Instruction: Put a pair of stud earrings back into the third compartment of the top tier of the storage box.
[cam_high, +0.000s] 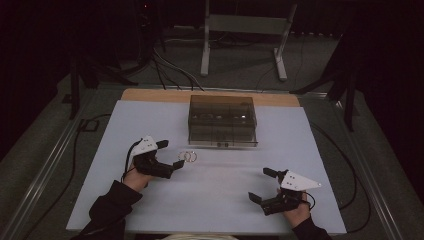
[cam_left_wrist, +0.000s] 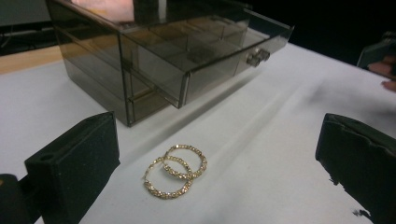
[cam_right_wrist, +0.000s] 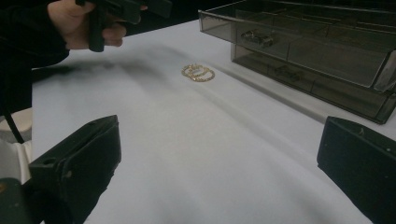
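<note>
Two gold hoop earrings (cam_high: 188, 156) (cam_left_wrist: 175, 171) (cam_right_wrist: 198, 73) lie overlapping on the white table, just in front of a smoked clear drawer box (cam_high: 222, 120) (cam_left_wrist: 154, 51) (cam_right_wrist: 322, 42). The box's upper drawer is pulled out a little and has divided compartments. My left gripper (cam_high: 171, 154) (cam_left_wrist: 219, 163) stands open just left of the earrings, its jaws wide with the earrings lying ahead between them, untouched. Farther right, near the table's front, my right gripper (cam_high: 262, 185) (cam_right_wrist: 219, 168) is open with nothing between its jaws.
The white table top (cam_high: 220, 195) has a wooden strip (cam_high: 150, 94) along its far edge behind the box. Cables (cam_high: 170, 70) and a metal stand (cam_high: 245, 30) are on the floor beyond. A hand (cam_right_wrist: 84, 23) holding the left gripper shows in the right gripper view.
</note>
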